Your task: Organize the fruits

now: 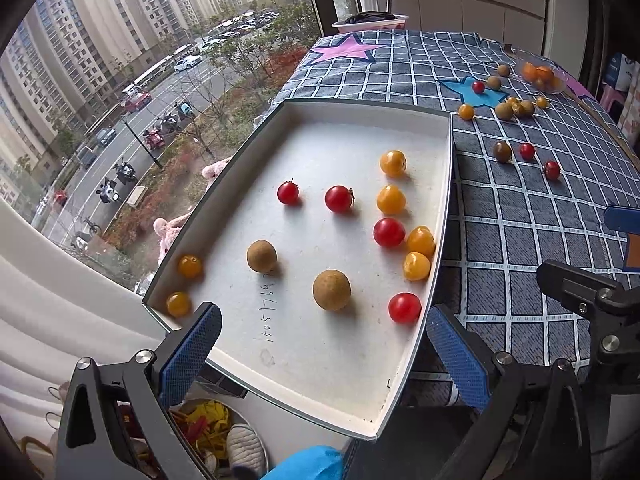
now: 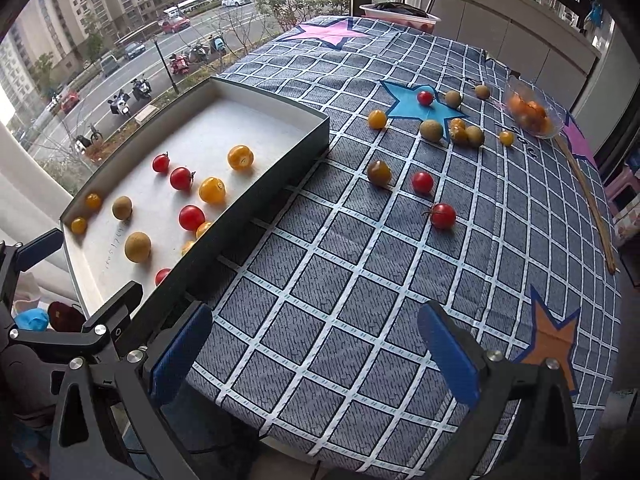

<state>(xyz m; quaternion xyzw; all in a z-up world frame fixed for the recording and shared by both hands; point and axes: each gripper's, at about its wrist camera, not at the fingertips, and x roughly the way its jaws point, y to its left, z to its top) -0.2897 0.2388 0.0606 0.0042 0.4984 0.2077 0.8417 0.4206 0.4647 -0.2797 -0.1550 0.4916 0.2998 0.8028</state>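
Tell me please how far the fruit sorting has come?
Roughly half done. About a dozen fruits already lie in the white tray: red tomatoes, yellow tomatoes and brown longans. Nothing is in hand: the left gripper and right gripper both have open, empty jaws. Left to do: about a dozen fruits scattered on the checked cloth, such as a red tomato.

In the box point(image 1: 446, 184) — four red tomatoes point(image 1: 339, 199), six yellow ones point(image 1: 391, 199), two longans point(image 1: 331, 290)

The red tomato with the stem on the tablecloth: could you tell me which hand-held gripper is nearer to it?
Right. The right hand-held gripper is open above the cloth facing the stemmed tomato; the left hand-held gripper is over the white tray, farther away.
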